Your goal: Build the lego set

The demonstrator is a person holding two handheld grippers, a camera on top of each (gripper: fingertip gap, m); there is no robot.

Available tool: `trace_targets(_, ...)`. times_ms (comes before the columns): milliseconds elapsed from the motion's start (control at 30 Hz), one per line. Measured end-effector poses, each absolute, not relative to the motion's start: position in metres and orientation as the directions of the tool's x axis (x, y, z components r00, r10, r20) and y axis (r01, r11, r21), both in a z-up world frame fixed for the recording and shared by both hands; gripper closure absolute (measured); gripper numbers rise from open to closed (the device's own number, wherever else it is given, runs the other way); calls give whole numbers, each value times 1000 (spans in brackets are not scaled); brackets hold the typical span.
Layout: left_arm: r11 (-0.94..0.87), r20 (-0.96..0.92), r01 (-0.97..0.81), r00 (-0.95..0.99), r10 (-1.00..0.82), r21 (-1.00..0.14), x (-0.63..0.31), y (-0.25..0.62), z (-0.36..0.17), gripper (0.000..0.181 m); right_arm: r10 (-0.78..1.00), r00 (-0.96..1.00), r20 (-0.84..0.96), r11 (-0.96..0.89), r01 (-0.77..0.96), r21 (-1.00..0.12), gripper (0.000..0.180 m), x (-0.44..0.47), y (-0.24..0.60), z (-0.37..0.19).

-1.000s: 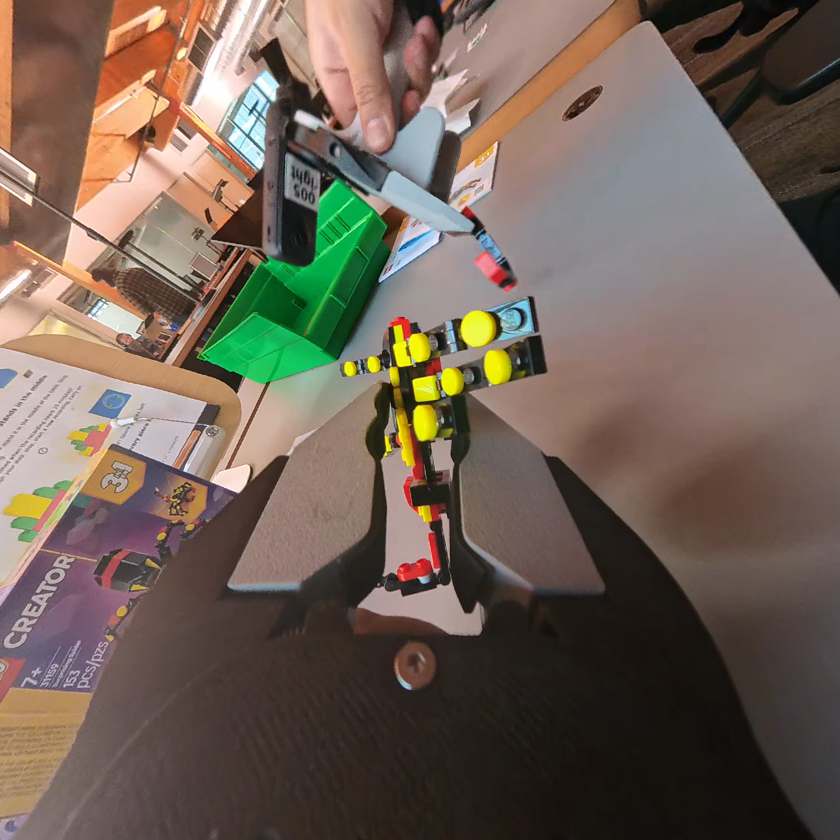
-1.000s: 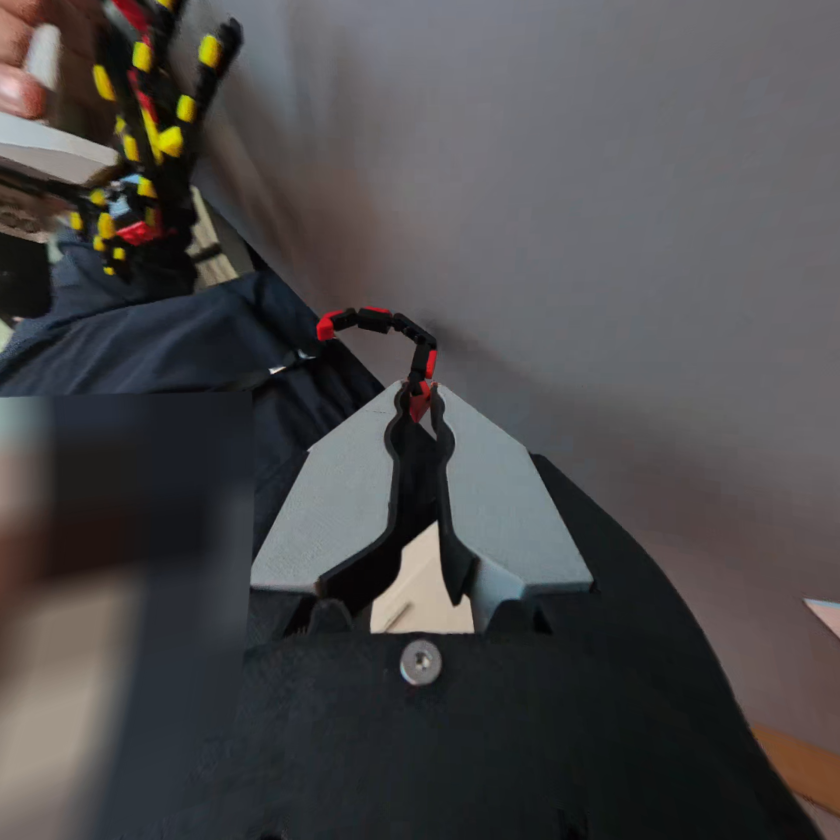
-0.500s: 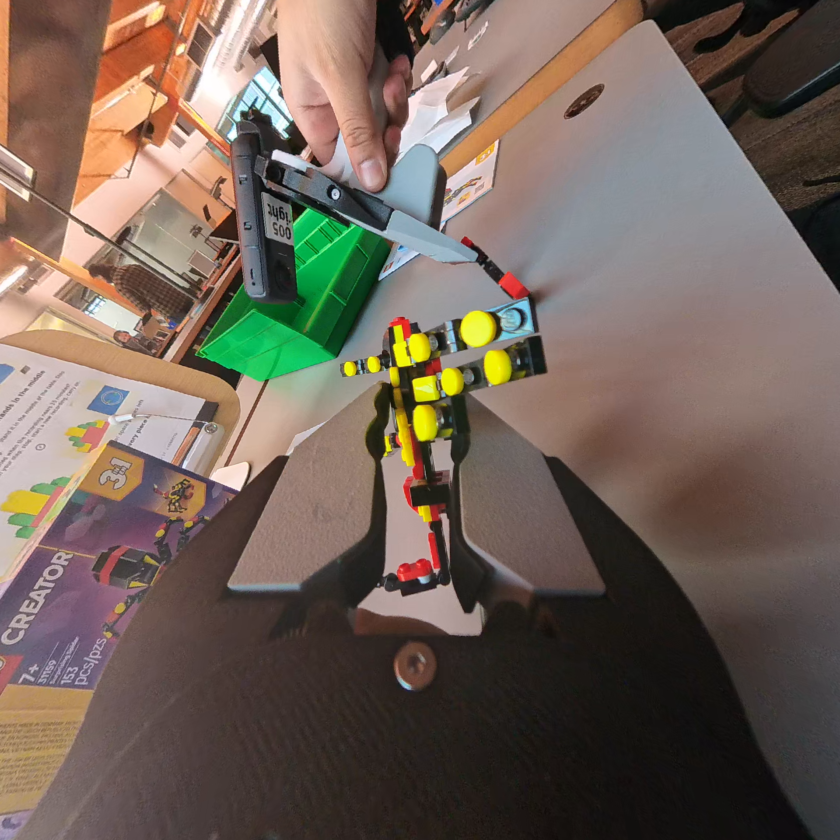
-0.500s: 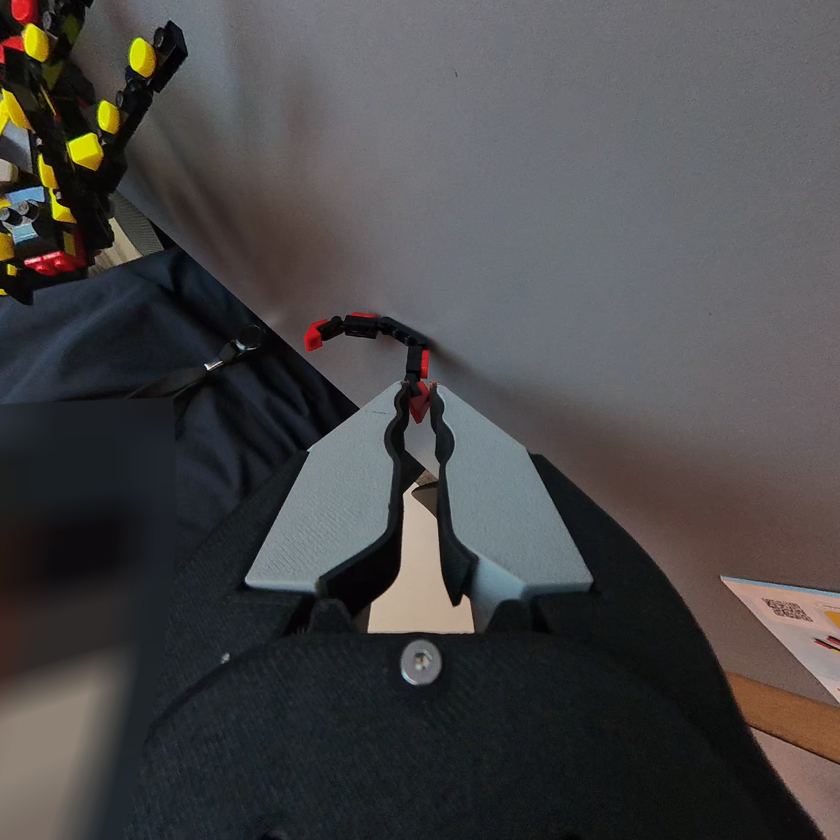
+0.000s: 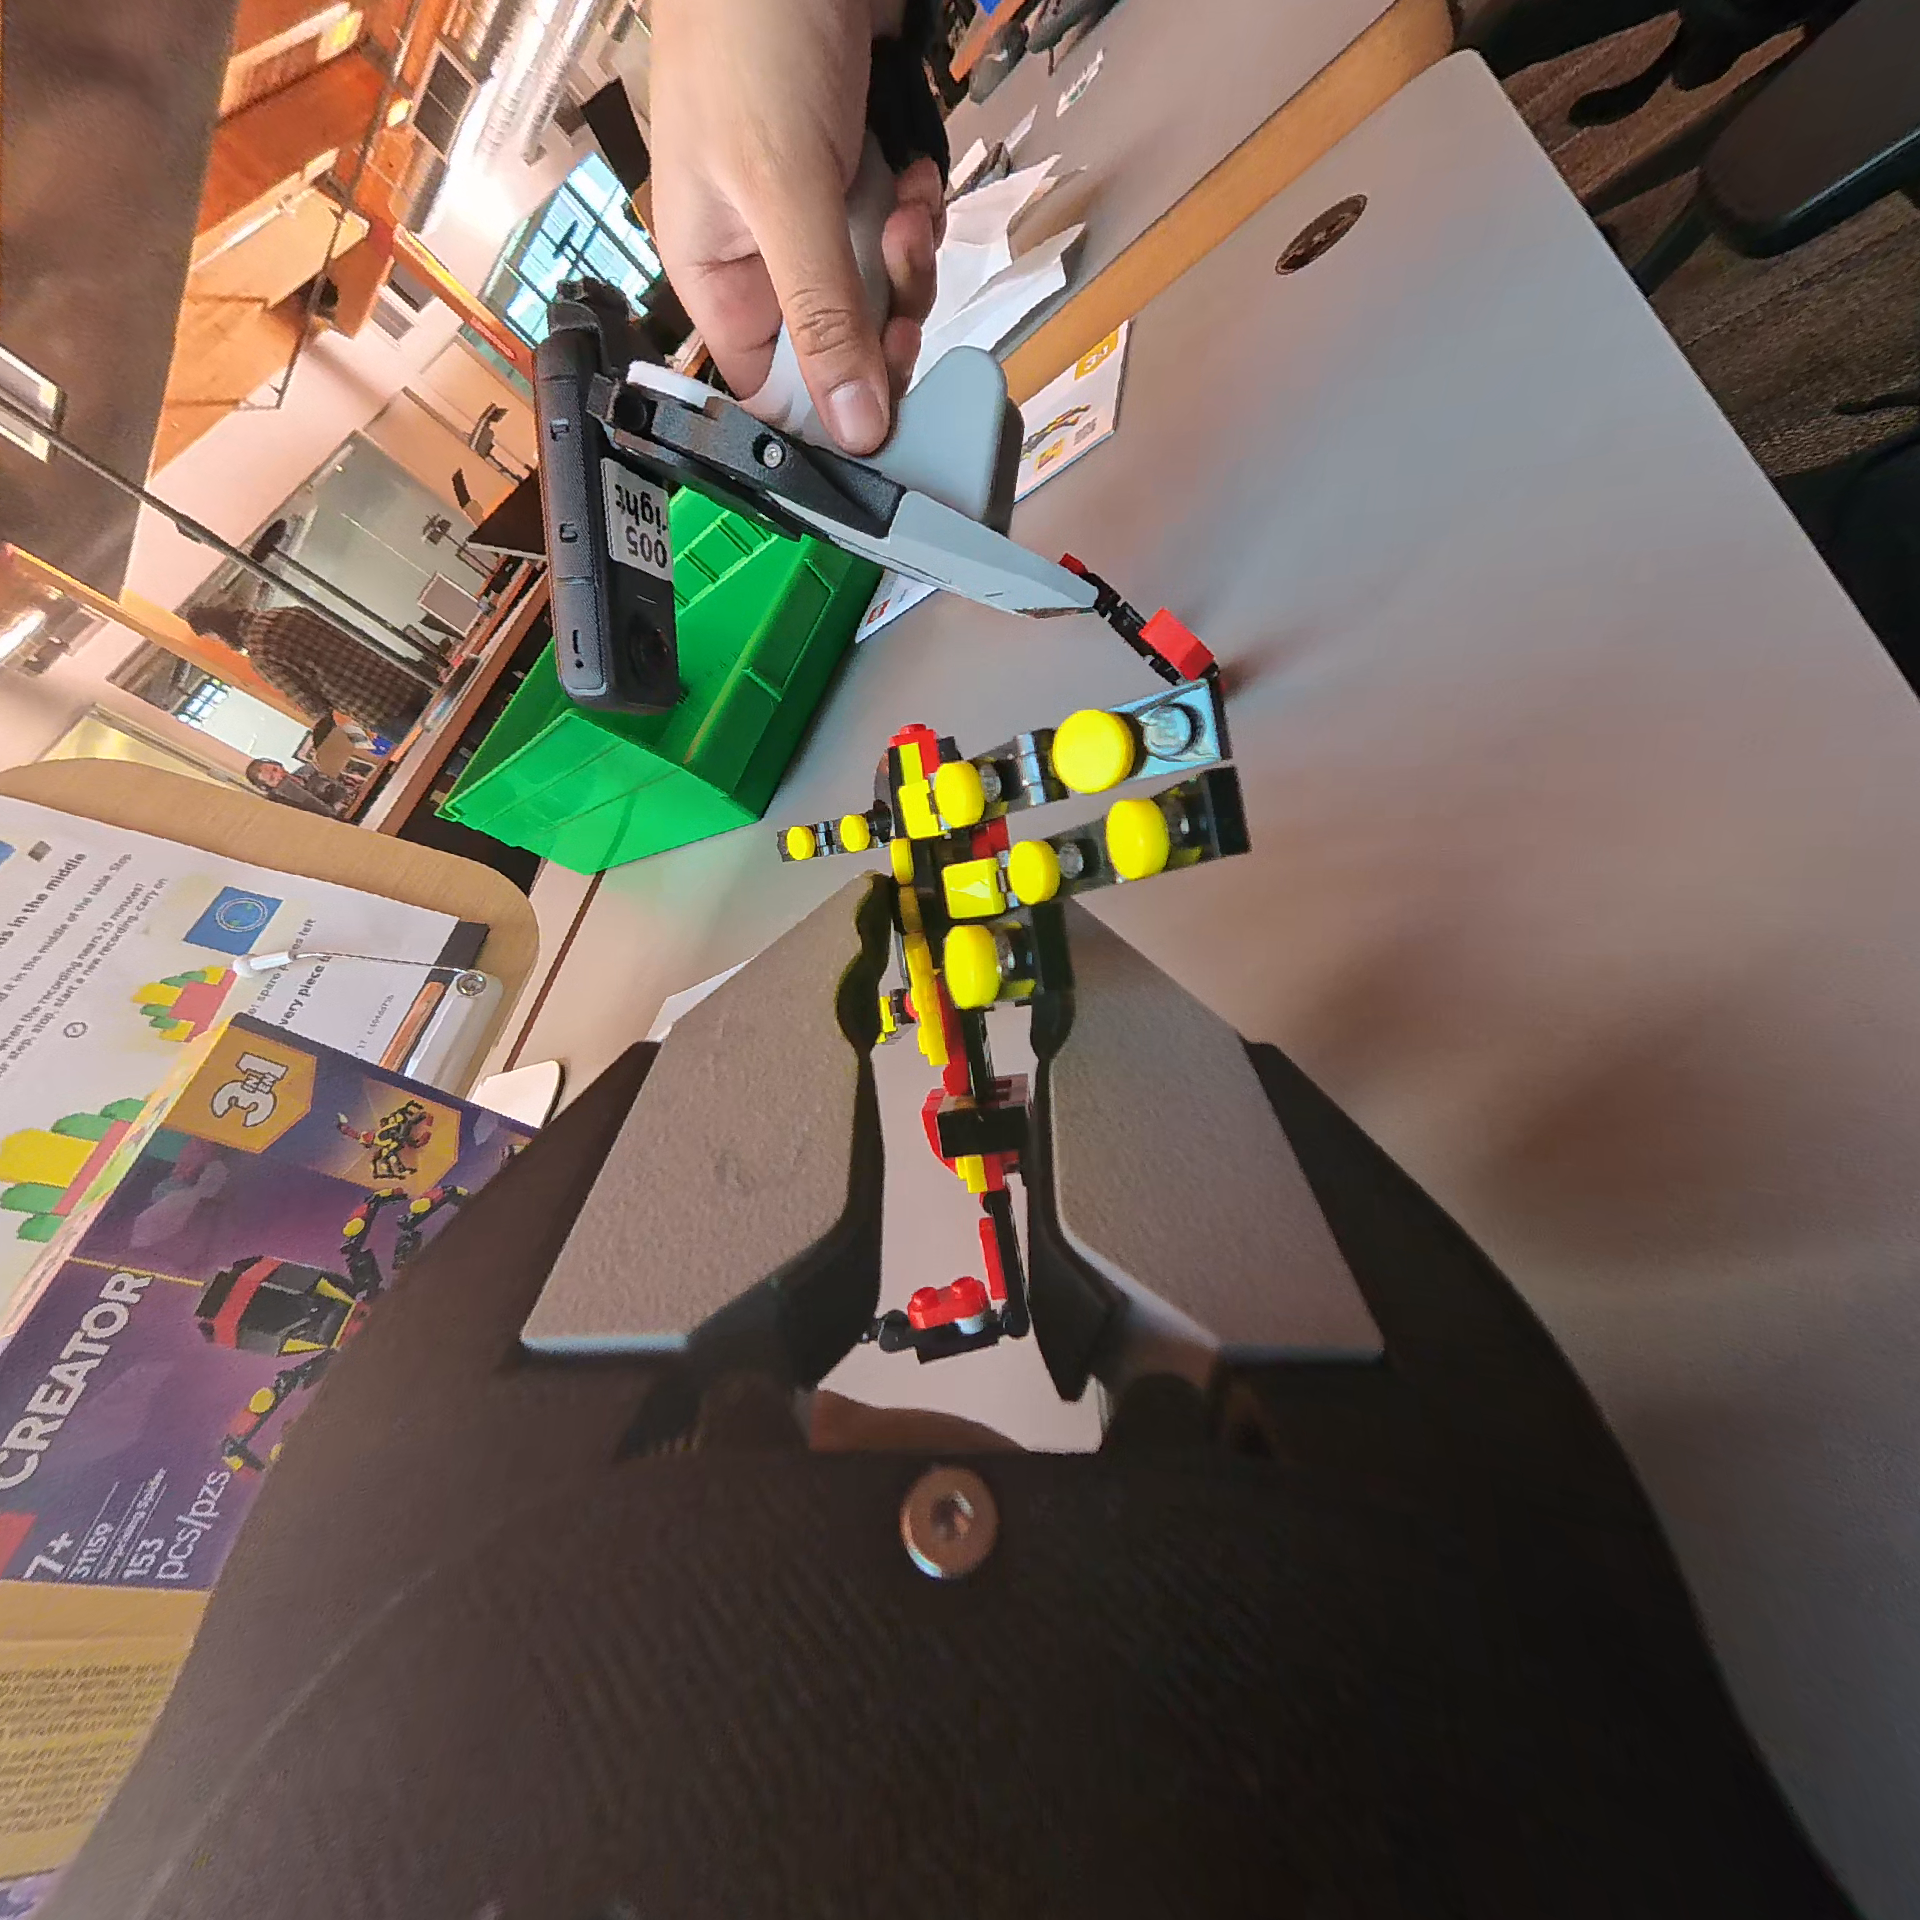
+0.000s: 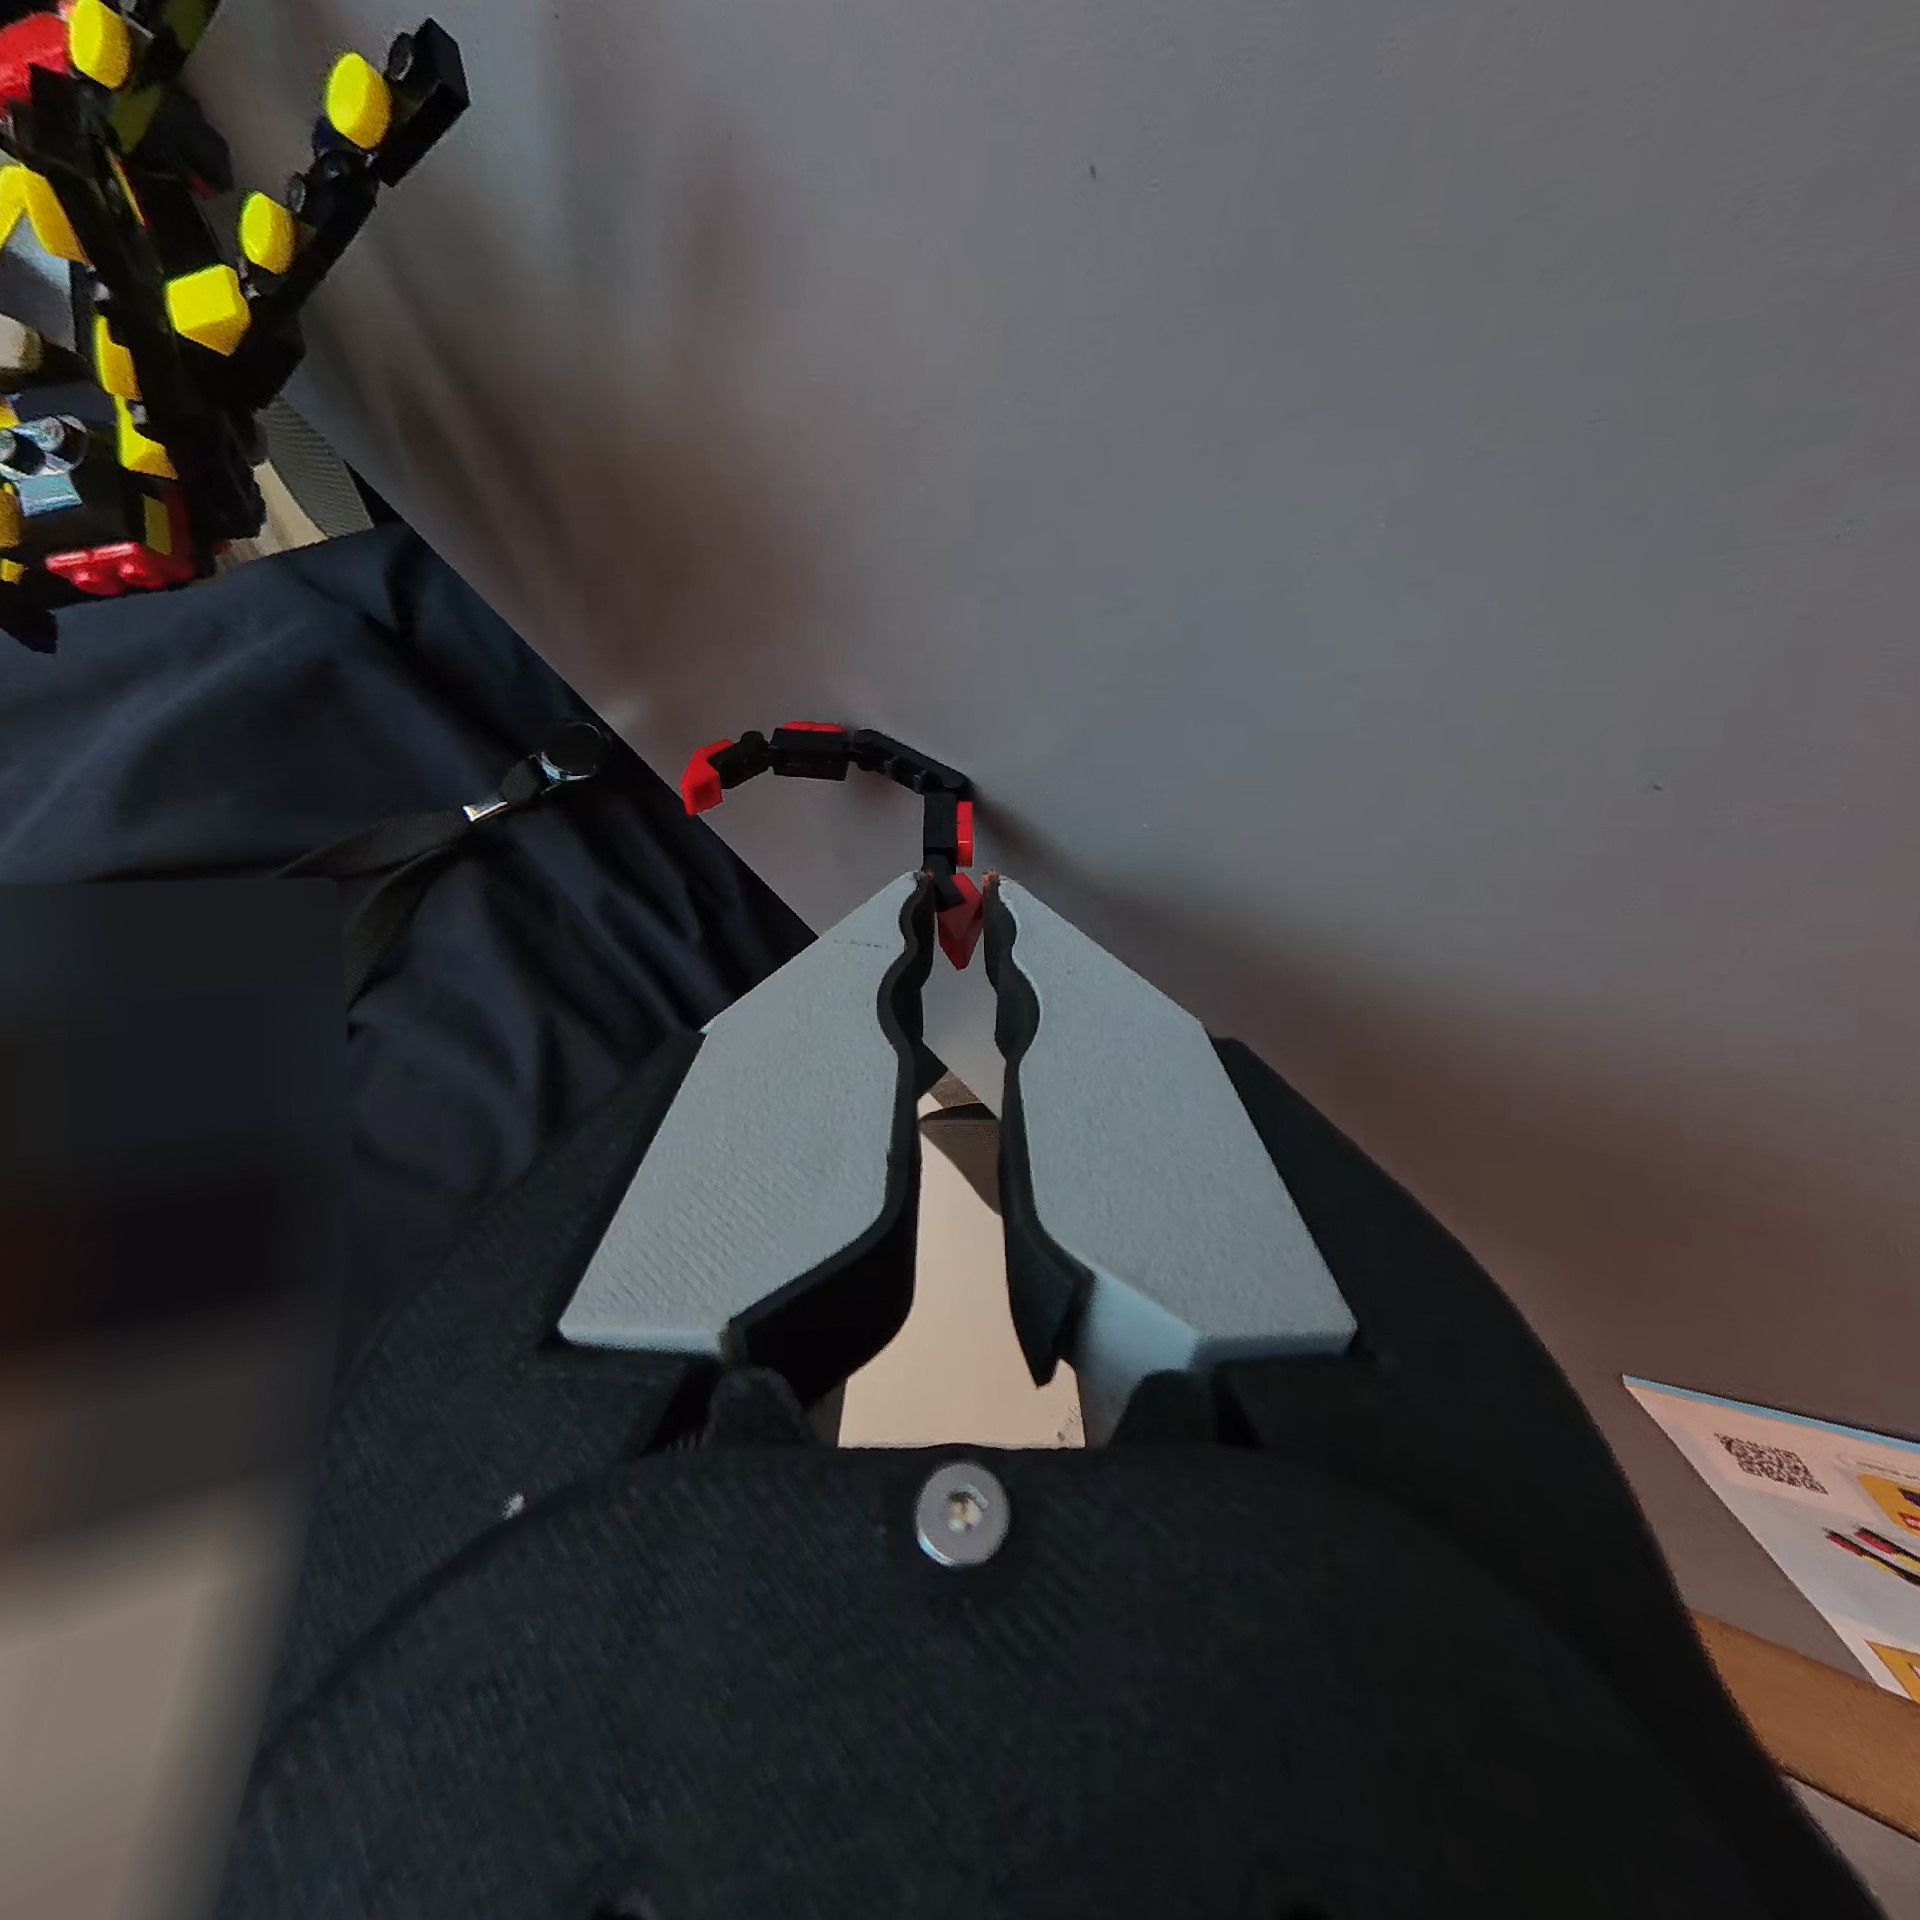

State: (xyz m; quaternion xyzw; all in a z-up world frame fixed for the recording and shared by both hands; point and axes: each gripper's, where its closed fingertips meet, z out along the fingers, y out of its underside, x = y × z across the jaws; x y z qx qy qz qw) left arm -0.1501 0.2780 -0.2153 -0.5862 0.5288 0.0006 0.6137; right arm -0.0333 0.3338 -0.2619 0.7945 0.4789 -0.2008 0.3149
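Right gripper (image 6: 954, 883), lower than a second ago and nearer the counter (image 5: 1558, 623), clamped on the red end of a jointed black-and-red limb (image 6: 831, 753); far tip now just beside the grey wing of the model (image 5: 997, 883). Left gripper (image 5: 961, 914) unchanged, clenched around the model's spine, held above the counter. Judged: limb being lined up for attachment, not yet joined. Printed writing on the purple set box (image 5: 208, 1299), an instruction sheet (image 5: 156, 935), a sticker on the right gripper's camera; green bin (image 5: 665, 727) plain.
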Motion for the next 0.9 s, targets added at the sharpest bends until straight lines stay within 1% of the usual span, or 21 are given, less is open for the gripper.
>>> trace_targets(367, 305, -647, -624, 443, -621, -719, -152, 279, -217, 158, 651, 439, -619, -317, 898, 304, 170, -34, 334, -263)
trace_targets(467, 306, -646, -622, 443, -622, -721, -151, 279, -216, 159, 658, 434, -616, -311, 901, 302, 172, -34, 335, -262)
trace_targets(533, 306, -645, -621, 443, -622, -722, -151, 279, -216, 159, 666, 421, -616, -304, 907, 291, 179, -35, 334, -262)
trace_targets(600, 305, -645, -621, 444, -622, -722, -152, 279, -217, 159, 671, 416, -614, -300, 909, 288, 175, -36, 333, -261)
trace_targets(667, 304, -644, -621, 444, -623, -722, -152, 279, -217, 159, 665, 416, -621, -309, 909, 279, 163, -37, 333, -258)
trace_targets(700, 303, -645, -623, 443, -623, -721, -152, 279, -217, 159, 665, 407, -626, -314, 913, 260, 162, -39, 333, -254)
trace_targets(733, 303, -646, -624, 443, -622, -720, -152, 279, -217, 159, 678, 381, -629, -314, 924, 220, 163, -42, 334, -251)
trace_targets(767, 303, -646, -625, 442, -622, -719, -152, 279, -217, 159, 710, 322, -626, -292, 944, 154, 166, -45, 334, -247)
trace_targets(800, 303, -647, -626, 441, -622, -718, -153, 279, -217, 159, 754, 226, -617, -243, 968, 57, 172, -49, 331, -242)
trace_targets(833, 305, -649, -627, 441, -619, -717, -153, 279, -216, 159, 803, 100, -588, -171, 983, -66, 171, -54, 328, -236)
trace_targets(900, 306, -648, -624, 444, -618, -719, -154, 279, -214, 159, 895, -150, -420, 10, 948, -317, 155, -65, 323, -228)
